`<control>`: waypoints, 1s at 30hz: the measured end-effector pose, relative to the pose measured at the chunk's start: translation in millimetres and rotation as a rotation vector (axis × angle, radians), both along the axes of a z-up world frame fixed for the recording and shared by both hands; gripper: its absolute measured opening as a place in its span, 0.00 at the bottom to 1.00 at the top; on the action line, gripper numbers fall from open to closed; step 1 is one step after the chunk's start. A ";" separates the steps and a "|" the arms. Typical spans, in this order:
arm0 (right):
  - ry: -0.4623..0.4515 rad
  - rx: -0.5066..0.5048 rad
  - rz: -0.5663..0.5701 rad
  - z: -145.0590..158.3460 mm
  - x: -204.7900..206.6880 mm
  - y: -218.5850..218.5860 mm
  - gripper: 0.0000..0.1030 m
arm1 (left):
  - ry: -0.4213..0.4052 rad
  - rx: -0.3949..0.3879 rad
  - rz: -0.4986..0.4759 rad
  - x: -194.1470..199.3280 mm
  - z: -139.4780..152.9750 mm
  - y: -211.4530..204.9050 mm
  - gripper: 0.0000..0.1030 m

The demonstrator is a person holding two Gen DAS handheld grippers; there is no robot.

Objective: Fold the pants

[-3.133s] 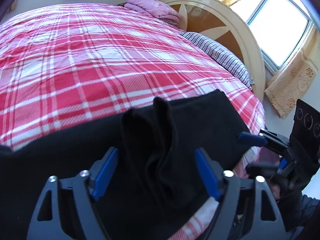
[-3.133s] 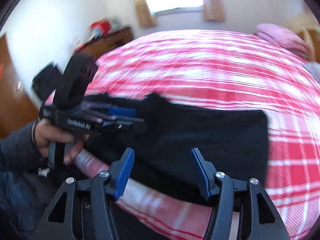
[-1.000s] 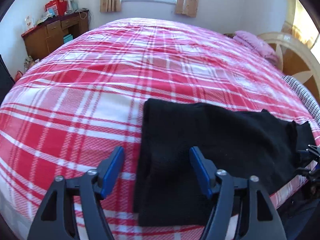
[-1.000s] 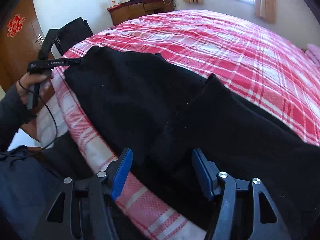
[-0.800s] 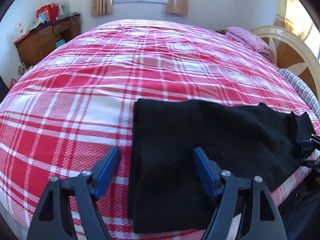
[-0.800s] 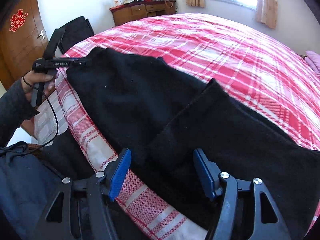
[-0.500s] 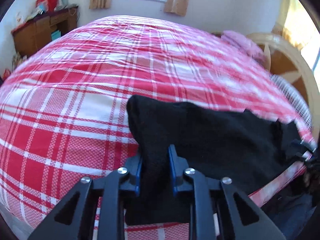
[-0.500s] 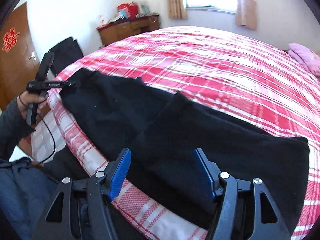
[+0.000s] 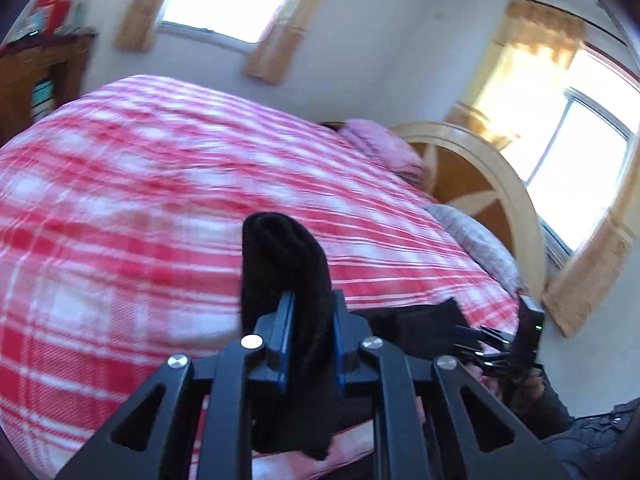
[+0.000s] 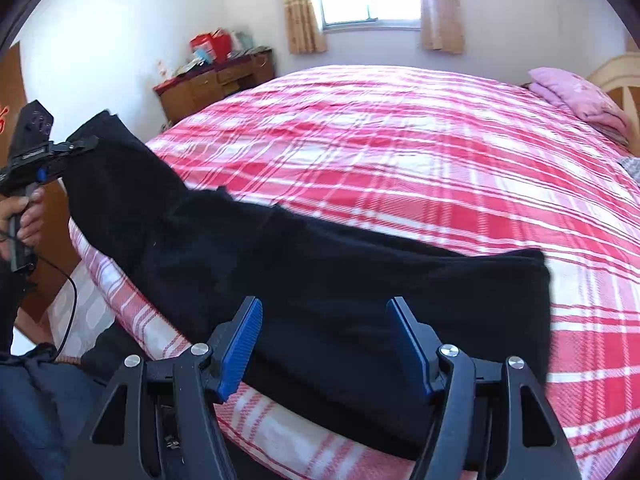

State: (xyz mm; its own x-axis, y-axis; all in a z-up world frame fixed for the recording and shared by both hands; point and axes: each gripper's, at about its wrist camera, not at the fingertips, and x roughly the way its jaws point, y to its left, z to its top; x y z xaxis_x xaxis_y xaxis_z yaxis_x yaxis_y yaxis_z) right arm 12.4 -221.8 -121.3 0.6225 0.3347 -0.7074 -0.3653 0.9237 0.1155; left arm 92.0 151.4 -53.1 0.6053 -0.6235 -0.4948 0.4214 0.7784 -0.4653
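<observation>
Black pants (image 10: 340, 280) lie stretched along the near edge of the bed. In the left wrist view one end of the pants (image 9: 284, 264) stands up in a fold between the blue pads. My left gripper (image 9: 310, 308) is closing and its pads press on that fabric. From the right wrist camera this left gripper (image 10: 80, 146) holds the far left end raised off the bed, a hand on its handle. My right gripper (image 10: 324, 328) hovers open just above the pants' right half, nothing pinched. It also shows small, low on the right, as the right gripper (image 9: 480, 340).
The bed (image 10: 400, 140) carries a red and white checked cover. A pink pillow (image 10: 576, 92) lies by the curved wooden headboard (image 9: 480, 168). A wooden dresser (image 10: 216, 80) stands at the far wall under a window. The person's dark sleeve is at the lower left.
My left gripper shut on the end of the pants and lifted it off the bed, tilting upward. My right gripper stayed open and slid along the pants toward their right end.
</observation>
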 end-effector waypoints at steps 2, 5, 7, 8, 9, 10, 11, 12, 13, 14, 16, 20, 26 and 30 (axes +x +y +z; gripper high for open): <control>-0.006 0.006 -0.024 4.1 -4.3 -11.6 0.64 | -0.010 -0.002 -0.062 5.0 6.4 -25.9 0.14; -0.012 0.010 -0.056 7.9 -10.0 -27.8 0.64 | -0.003 -0.001 -0.148 16.3 12.7 -67.2 0.13; -0.019 0.012 -0.082 9.1 -12.8 -39.3 0.64 | 0.012 -0.002 -0.188 22.8 12.3 -88.8 0.12; -0.020 0.014 -0.091 9.0 -13.4 -44.1 0.64 | 0.024 -0.008 -0.211 26.6 12.8 -101.4 0.12; -0.021 0.016 -0.102 9.7 -14.3 -49.0 0.64 | 0.031 -0.021 -0.235 26.9 15.2 -110.8 0.01; -0.020 0.018 -0.114 9.7 -14.7 -53.8 0.64 | 0.037 -0.041 -0.262 27.6 18.5 -119.9 0.00; -0.017 0.024 -0.130 9.7 -14.6 -60.5 0.64 | 0.034 -0.048 -0.277 28.8 23.0 -130.0 0.00; -0.016 0.029 -0.141 9.9 -14.7 -65.3 0.64 | 0.019 -0.044 -0.292 28.7 29.6 -141.8 0.00; -0.018 0.038 -0.154 10.3 -14.8 -72.1 0.64 | 0.006 -0.034 -0.312 27.8 34.9 -152.2 0.00; -0.018 0.051 -0.173 10.4 -14.5 -79.6 0.64 | -0.005 -0.020 -0.327 27.3 38.8 -163.5 0.00; -0.015 0.070 -0.204 9.8 -14.3 -90.8 0.64 | 0.002 0.045 -0.366 26.9 36.4 -190.3 0.00; 0.032 0.160 -0.164 4.7 -15.5 -97.4 0.67 | -0.060 0.162 -0.393 15.8 29.8 -205.9 0.00; 0.061 0.301 0.014 7.3 -21.1 -59.6 0.68 | -0.135 0.333 -0.268 8.7 15.9 -167.7 0.00; 0.243 0.478 0.112 -10.4 0.4 -31.8 0.68 | -0.121 0.475 -0.174 6.1 -14.1 -130.1 0.00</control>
State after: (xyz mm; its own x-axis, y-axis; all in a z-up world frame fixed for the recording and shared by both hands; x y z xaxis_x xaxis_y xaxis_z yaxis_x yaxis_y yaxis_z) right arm 12.7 -253.6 -131.8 0.4023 0.7090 -0.5792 -0.3684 0.7046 0.6065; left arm 98.1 21.3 -67.2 0.5829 -0.4441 -0.6805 0.5926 0.8053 -0.0179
